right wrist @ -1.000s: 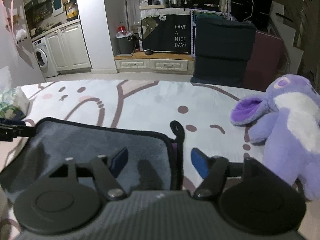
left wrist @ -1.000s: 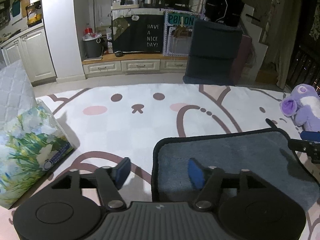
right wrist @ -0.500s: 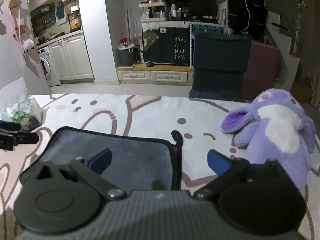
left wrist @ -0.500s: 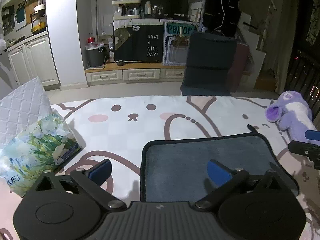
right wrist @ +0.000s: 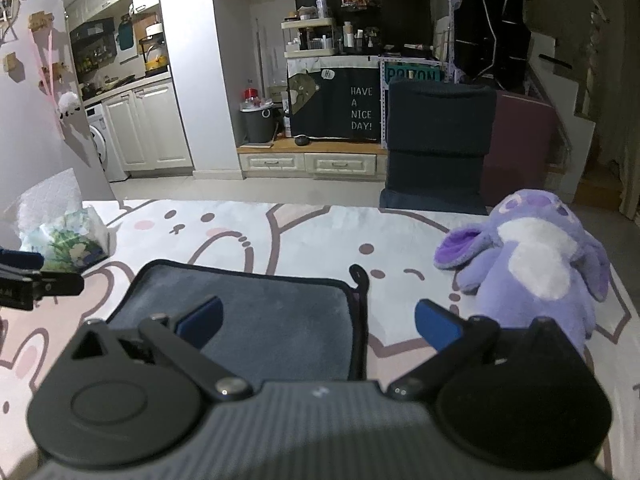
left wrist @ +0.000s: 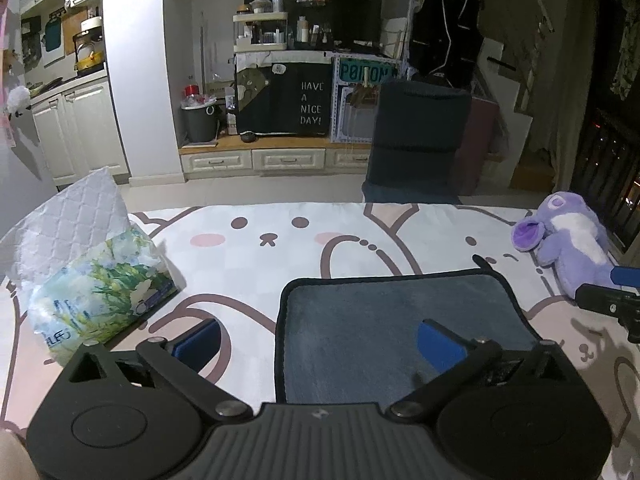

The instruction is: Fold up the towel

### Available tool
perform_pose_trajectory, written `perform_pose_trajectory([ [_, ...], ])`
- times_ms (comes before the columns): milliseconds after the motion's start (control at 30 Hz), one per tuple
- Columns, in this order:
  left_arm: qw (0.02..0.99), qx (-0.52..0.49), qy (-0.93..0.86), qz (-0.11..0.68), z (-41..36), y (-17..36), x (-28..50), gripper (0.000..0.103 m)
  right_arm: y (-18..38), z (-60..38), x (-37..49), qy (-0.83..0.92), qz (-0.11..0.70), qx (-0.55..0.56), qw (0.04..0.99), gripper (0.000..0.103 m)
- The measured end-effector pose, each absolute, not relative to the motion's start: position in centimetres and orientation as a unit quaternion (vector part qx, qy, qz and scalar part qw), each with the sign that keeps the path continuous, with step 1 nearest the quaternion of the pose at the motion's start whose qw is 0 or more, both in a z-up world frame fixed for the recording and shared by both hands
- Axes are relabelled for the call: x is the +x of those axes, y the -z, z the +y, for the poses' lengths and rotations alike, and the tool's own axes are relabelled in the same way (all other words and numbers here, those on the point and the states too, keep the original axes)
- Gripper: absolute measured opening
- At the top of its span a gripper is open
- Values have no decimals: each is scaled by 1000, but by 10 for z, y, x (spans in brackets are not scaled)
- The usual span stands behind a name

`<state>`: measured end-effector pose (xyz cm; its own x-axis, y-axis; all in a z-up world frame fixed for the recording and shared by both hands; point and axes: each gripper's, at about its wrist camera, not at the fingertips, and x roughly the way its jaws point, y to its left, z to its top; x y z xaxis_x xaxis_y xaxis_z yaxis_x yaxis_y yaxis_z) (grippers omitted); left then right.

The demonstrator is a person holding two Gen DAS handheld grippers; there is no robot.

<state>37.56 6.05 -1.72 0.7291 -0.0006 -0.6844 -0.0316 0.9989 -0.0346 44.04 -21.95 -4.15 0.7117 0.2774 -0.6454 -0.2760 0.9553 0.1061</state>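
Note:
A grey-blue towel (left wrist: 384,320) with a dark border lies flat on the bunny-print cloth; it also shows in the right wrist view (right wrist: 272,312). My left gripper (left wrist: 318,342) is open wide and empty, raised above the towel's left edge, which runs between its fingers. My right gripper (right wrist: 318,322) is open wide and empty, raised above the towel's right edge, with the hanging loop (right wrist: 358,274) just beyond. Each gripper's tip shows at the edge of the other's view.
A floral tissue pack (left wrist: 96,288) and a quilted white pillow (left wrist: 72,216) sit left of the towel. A purple plush toy (right wrist: 532,264) lies right of it. A dark chair (left wrist: 420,136) stands past the table's far edge (left wrist: 280,206).
Both grippers have opened wider and pulled back and up from the towel, so more of the table and room shows. The towel lies still.

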Motion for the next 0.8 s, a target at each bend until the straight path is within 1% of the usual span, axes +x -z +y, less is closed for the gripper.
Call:
perform_pose_trajectory([
  [300,935,-22,-4,353,52,-6,341,103,24,-221,411,-148,350,5,925,103],
  [800,943,-5,-5,332,35,-40,276,103,-7,-224,346,-154,329,-1,932,103],
])
